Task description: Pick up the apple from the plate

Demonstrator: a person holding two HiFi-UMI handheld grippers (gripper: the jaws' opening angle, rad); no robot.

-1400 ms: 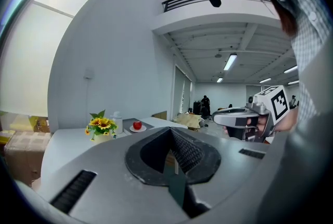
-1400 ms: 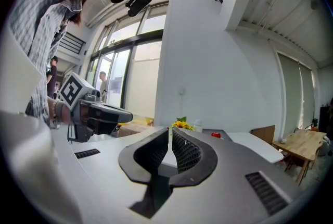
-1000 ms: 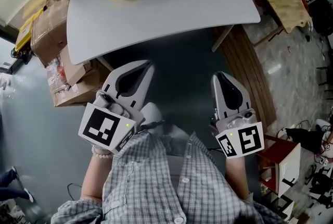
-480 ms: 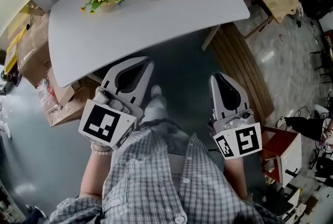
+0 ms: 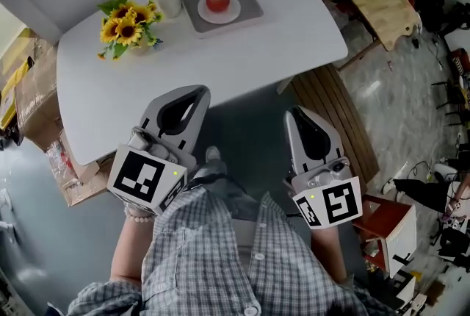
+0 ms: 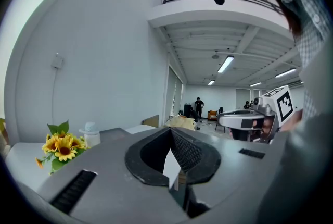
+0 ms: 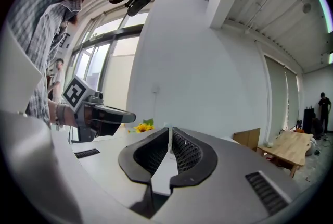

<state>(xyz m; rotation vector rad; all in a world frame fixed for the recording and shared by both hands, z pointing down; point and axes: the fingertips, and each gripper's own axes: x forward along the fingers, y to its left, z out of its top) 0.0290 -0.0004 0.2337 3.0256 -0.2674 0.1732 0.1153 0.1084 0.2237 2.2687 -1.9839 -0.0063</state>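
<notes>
Grey-and-white checked shirt (image 5: pixel 213 248), white buttons (image 5: pixel 262 254), bead bracelet (image 5: pixel 139 217), grey left claw (image 5: pixel 197 91), grey right claw (image 5: pixel 294 113), black-and-white square-marker cubes (image 5: pixel 145 181)

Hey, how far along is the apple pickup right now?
Nothing looks done: the apple sits on its plate across the table. In hand: nothing; the left gripper and right gripper are back by the person's body, jaws shut, empty. Left: reach over, open, grasp the apple, lift it.
</notes>
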